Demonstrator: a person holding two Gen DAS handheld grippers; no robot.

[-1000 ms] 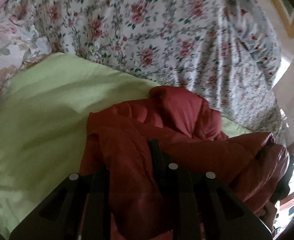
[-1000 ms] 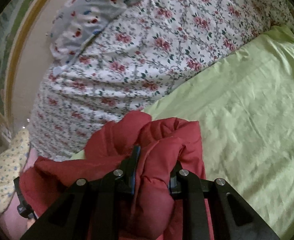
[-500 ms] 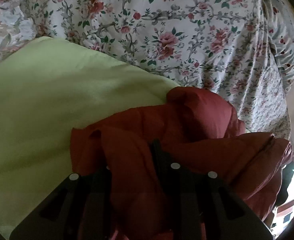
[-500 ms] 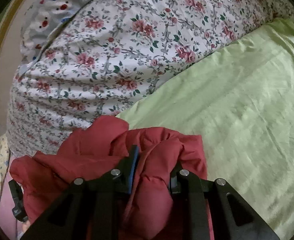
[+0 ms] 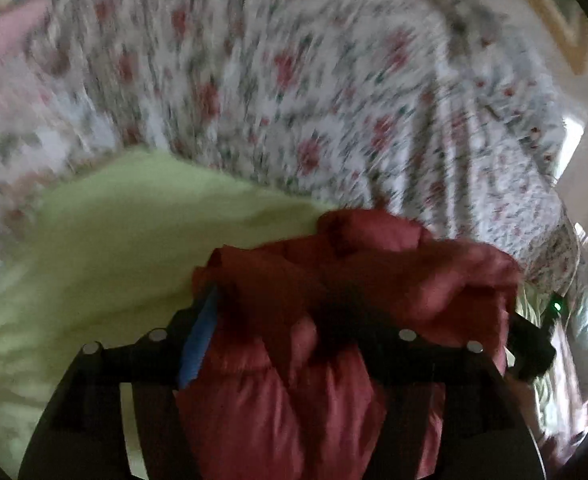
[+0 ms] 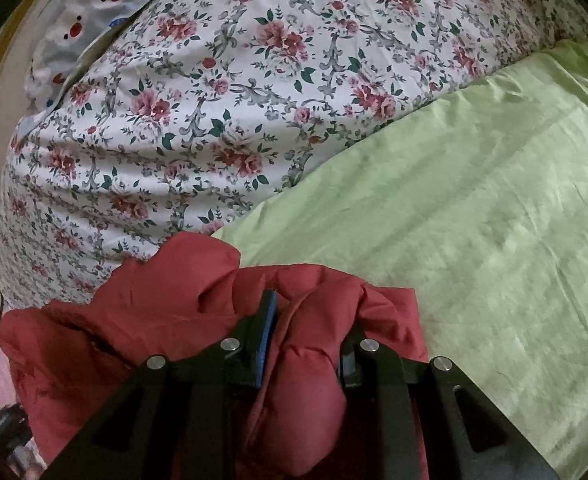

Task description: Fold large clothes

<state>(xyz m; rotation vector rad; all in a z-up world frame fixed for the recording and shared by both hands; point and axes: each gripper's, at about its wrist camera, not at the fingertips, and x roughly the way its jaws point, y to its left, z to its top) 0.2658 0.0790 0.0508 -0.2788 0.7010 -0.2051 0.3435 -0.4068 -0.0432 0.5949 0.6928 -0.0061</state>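
A puffy red jacket [image 5: 394,280] lies bunched at the near edge of a light green sheet [image 5: 114,240]. My left gripper [image 5: 278,320] has its jaws opening wide. A fold of the jacket still bulges between them beside the blue pad [image 5: 202,332], and the other finger is hidden under fabric. This view is blurred by motion. In the right wrist view my right gripper [image 6: 306,320] is shut on a thick fold of the jacket [image 6: 154,320], low over the green sheet [image 6: 474,220].
A floral duvet [image 6: 234,120] is heaped behind the jacket and along the back of the bed, and it also fills the top of the left view [image 5: 294,100]. A wall with a yellow frame [image 5: 554,20] stands beyond it. Bare green sheet spreads beside the jacket.
The left jaws have spread from a tight pinch on the jacket to wide apart, and that view has swung and blurred. The right gripper sank toward the bed, still clamped on the jacket.
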